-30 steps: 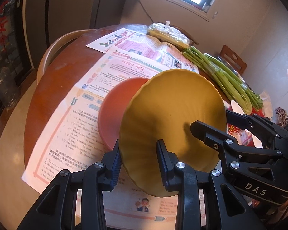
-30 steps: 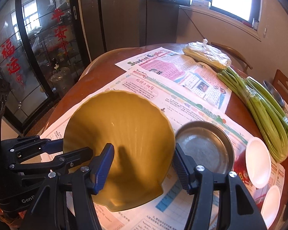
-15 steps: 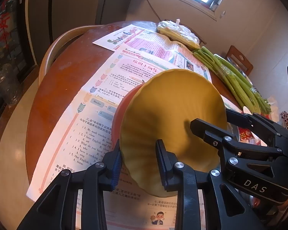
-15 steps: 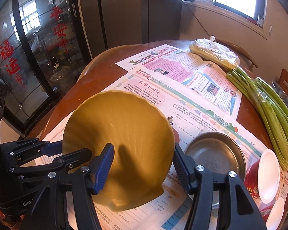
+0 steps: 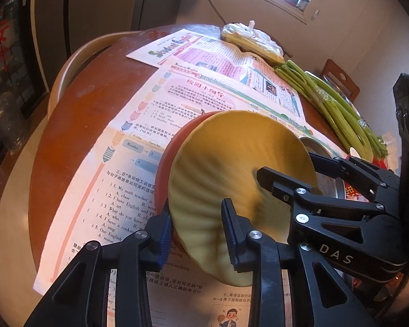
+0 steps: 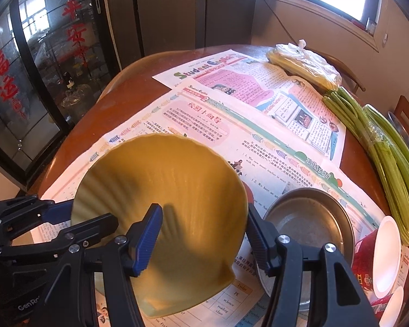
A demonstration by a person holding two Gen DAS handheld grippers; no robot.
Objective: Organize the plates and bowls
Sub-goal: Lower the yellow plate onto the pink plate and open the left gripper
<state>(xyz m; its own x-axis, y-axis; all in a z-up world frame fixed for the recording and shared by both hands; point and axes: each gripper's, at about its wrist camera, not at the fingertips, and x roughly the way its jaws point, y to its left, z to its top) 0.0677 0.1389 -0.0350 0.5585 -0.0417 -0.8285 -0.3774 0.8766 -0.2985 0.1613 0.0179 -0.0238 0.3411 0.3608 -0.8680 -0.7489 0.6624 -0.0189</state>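
Observation:
A yellow shell-shaped plate (image 5: pixel 240 179) (image 6: pixel 161 190) hangs tilted above the newspaper-covered round table (image 5: pixel 68 125). Both grippers hold it from opposite sides. My left gripper (image 5: pixel 197 230) has its blue-padded fingers on either side of the plate's near rim. My right gripper (image 6: pixel 201 235) spans the plate's other edge and also shows in the left wrist view (image 5: pixel 327 188). A pink-red plate (image 5: pixel 169 158) lies flat on the newspaper, mostly hidden right behind and under the yellow plate. A steel bowl (image 6: pixel 308 223) sits on the table just right of the yellow plate.
Red paper cups with white insides (image 6: pixel 381 250) stand at the right edge. A bundle of green stalks (image 6: pixel 381 152) and a bagged yellow food pack (image 6: pixel 305 65) lie at the back right. A chair back (image 5: pixel 73 60) curves behind the table's left side.
Both grippers have carried the yellow plate left and forward, over the pink-red plate, which is now almost covered. The steel bowl has shifted right in the right wrist view.

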